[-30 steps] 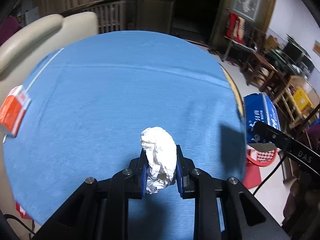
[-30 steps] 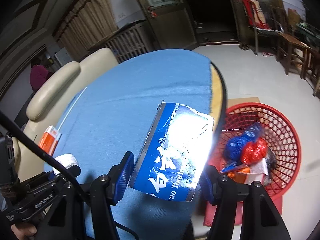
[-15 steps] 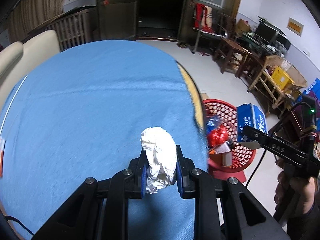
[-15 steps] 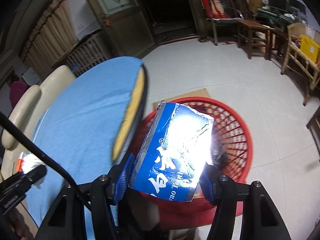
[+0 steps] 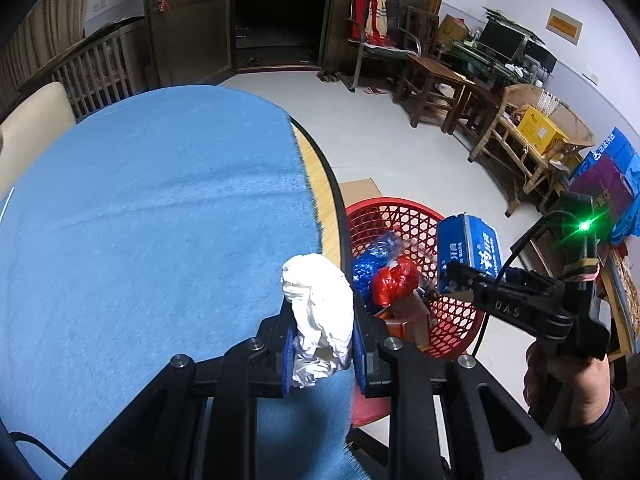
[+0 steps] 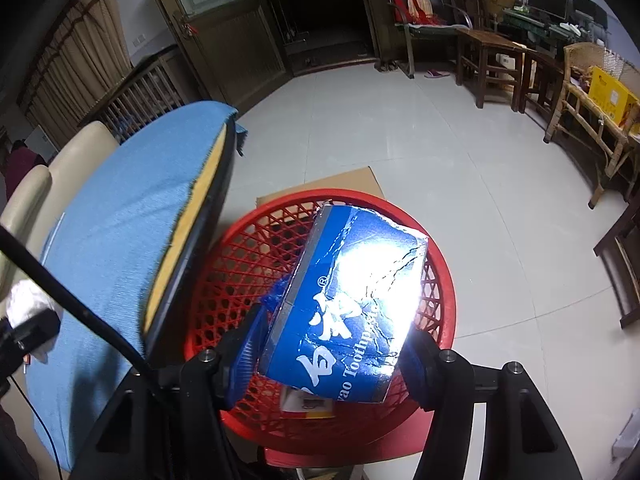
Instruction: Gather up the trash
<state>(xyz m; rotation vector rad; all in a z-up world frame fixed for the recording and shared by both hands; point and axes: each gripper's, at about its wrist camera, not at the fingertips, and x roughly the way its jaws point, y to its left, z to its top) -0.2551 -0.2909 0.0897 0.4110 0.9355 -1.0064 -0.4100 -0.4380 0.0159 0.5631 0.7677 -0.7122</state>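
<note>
Left tongs (image 5: 322, 344) clamped on one crumpled paper wad (image 5: 318, 312), held above the edge of the blue-covered bench (image 5: 152, 208). Right tongs (image 6: 332, 356) clamped across one blue toothpaste box (image 6: 352, 304), held over the single red basket (image 6: 438, 280). Judged: wad light, soft, compressible, any hold serves; box light, thin-walled, already creased, best gripped across its long sides. Basket holds several bagged and boxed items.
</note>
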